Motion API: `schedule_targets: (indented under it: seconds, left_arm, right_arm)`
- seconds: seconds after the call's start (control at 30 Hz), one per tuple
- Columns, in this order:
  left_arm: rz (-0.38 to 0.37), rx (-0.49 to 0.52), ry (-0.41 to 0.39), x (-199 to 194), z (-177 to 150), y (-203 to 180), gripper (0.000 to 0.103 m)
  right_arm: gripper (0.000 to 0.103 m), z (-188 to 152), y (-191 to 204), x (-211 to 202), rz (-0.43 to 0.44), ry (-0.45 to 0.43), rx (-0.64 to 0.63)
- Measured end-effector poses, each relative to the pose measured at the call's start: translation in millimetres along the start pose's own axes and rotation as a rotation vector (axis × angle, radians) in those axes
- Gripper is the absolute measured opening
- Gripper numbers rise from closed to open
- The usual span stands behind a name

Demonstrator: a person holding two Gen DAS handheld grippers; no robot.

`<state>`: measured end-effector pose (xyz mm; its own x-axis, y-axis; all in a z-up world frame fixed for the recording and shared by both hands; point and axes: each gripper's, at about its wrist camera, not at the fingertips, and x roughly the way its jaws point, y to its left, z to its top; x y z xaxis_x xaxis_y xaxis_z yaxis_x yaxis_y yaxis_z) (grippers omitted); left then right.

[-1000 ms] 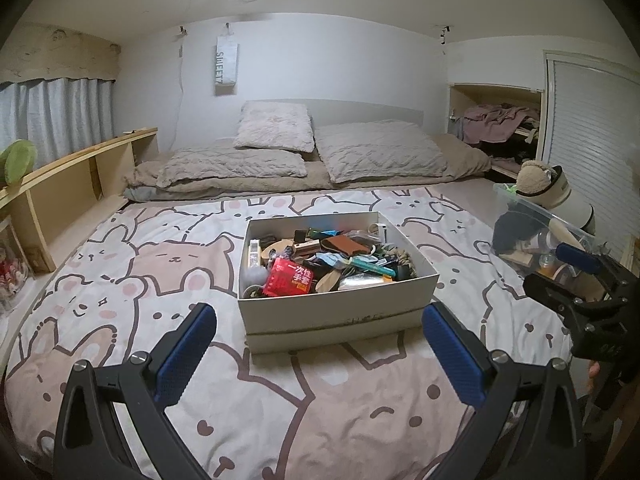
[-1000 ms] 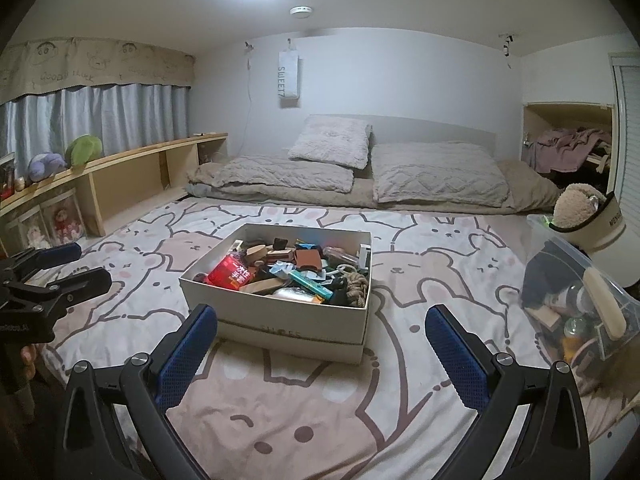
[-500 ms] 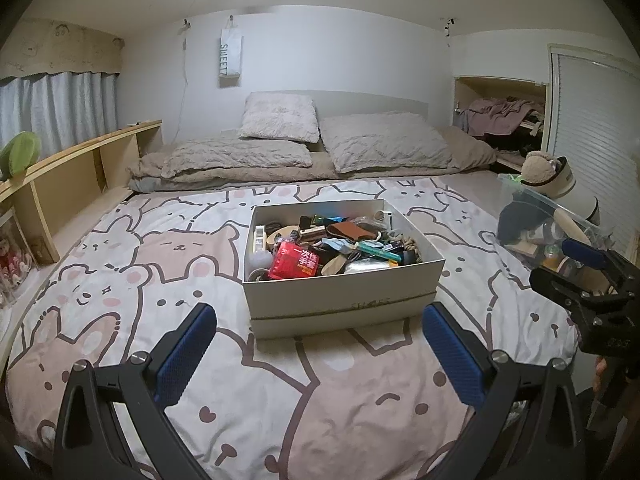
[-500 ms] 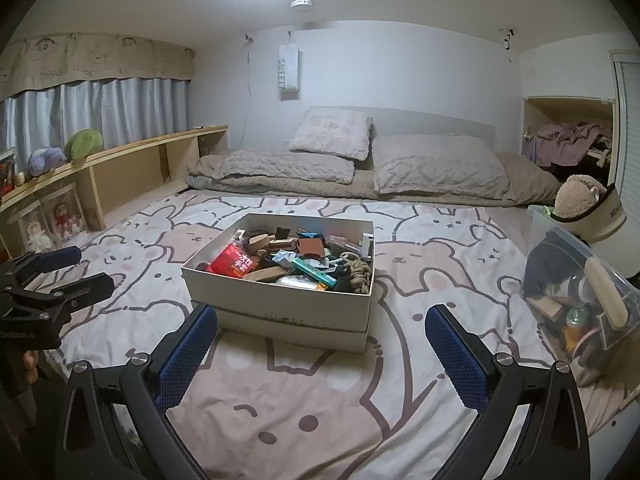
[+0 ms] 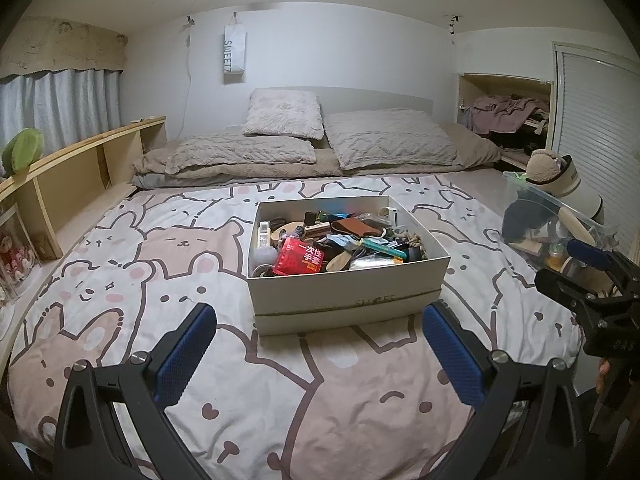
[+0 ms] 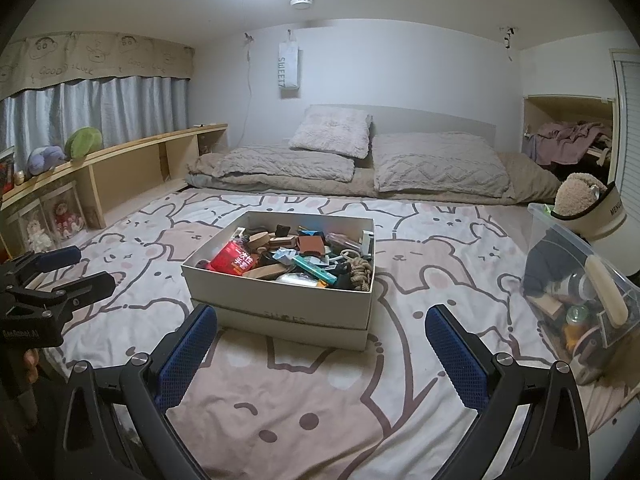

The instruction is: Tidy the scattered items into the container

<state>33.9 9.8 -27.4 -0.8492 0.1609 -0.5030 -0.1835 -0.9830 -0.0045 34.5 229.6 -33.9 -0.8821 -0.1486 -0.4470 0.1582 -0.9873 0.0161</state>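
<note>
A white cardboard box stands mid-bed on the cartoon-print cover, filled with several small items, among them a red packet and a coil of rope. My left gripper hangs open over the cover in front of the box, nothing between its blue pads. Likewise my right gripper is open and empty, short of the box's near right corner. Each gripper shows at the edge of the other's view: the right gripper, the left gripper.
A clear plastic bin with assorted objects, a plush toy and a cap sits at the bed's right edge. Pillows lie at the head. A wooden shelf runs along the left wall. An open closet is at the back right.
Both grippers have drawn back and lifted slightly, so the box sits a little farther away. Both stayed open and empty.
</note>
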Motion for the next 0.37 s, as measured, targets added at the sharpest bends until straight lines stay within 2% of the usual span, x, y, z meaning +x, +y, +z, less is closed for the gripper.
schedule_targets:
  seconds: [0.37]
  left_arm:
    - [0.012,-0.007,0.009,3.1,0.8,-2.8,0.103]
  right_arm:
    - [0.103,0.3,-0.6,2.0,-0.001,0.006,0.002]
